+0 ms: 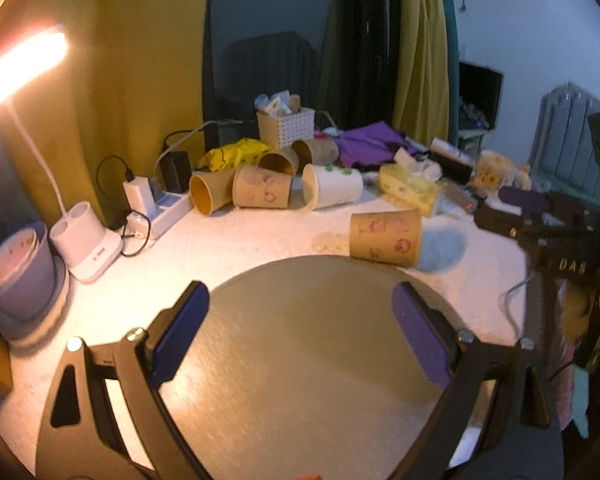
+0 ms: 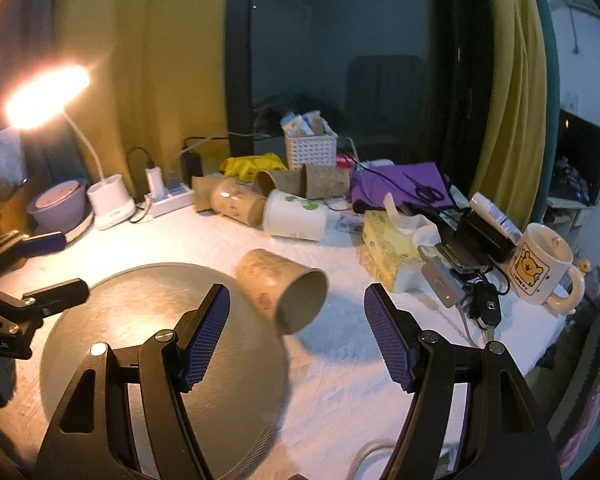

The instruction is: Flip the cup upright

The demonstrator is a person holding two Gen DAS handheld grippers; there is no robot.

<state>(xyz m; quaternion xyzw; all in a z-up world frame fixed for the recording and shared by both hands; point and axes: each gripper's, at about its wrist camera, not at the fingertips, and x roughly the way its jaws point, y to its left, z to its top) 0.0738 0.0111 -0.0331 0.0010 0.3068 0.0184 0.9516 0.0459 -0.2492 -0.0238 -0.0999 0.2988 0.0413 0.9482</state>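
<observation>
A tan paper cup (image 2: 281, 293) with pink cartoon prints lies on its side on the white cloth, at the right edge of a round grey metal disc (image 2: 148, 344). Its open mouth faces my right gripper (image 2: 297, 330), which is open and empty with the cup just ahead, between the line of its fingers. In the left wrist view the same cup (image 1: 385, 237) lies beyond the disc (image 1: 300, 360), mouth to the right. My left gripper (image 1: 300, 316) is open and empty over the disc. It also shows in the right wrist view (image 2: 56, 264) at the left.
Several more paper cups (image 2: 260, 200) lie on their sides at the back, by a white basket (image 2: 310, 150), power strip (image 2: 168, 200) and lamp base (image 2: 110, 202). A tissue box (image 2: 392, 250), keys, small devices and a bear mug (image 2: 540, 276) stand at the right. The table edge is near right.
</observation>
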